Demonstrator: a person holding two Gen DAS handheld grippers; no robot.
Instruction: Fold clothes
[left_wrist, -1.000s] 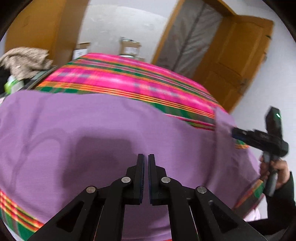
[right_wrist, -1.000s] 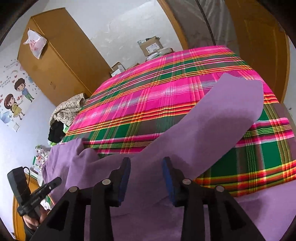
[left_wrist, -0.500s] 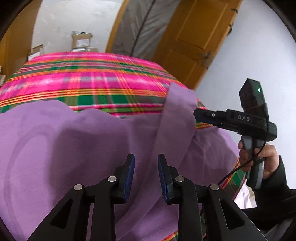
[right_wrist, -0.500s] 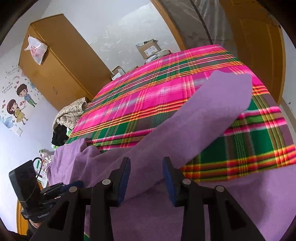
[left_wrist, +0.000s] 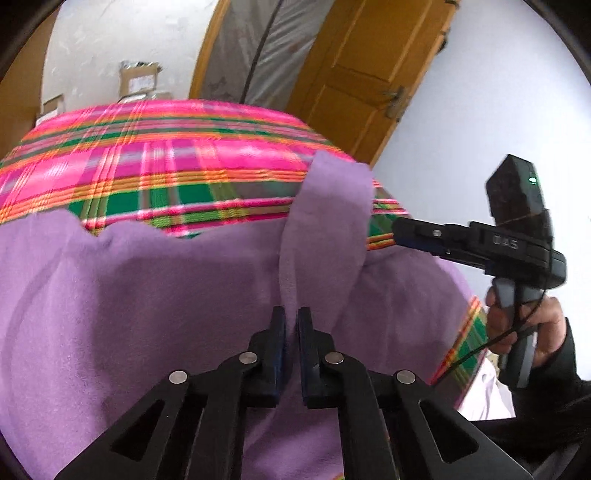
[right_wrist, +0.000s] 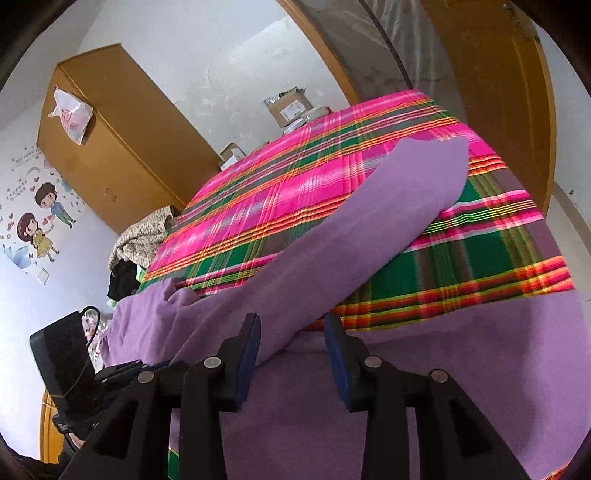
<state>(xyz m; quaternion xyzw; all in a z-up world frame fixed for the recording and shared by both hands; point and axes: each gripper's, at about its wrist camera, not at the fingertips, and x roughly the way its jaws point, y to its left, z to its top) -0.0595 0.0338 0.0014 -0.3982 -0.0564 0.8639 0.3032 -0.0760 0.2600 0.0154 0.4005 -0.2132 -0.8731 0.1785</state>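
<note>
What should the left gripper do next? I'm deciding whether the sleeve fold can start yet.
Probably lift and carry the sleeve inward over the purple garment. The left gripper looks nearly shut on the sleeve's base, though the pinch itself isn't clear. The sleeve lies stretched across the plaid bedspread, and the right gripper is open.

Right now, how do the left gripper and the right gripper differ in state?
The left gripper is nearly shut, its pads close together at the base of the purple sleeve; whether it pinches cloth is unclear. The right gripper stands wide open, holding nothing. Both have blue pads and hover over the purple garment.
</note>
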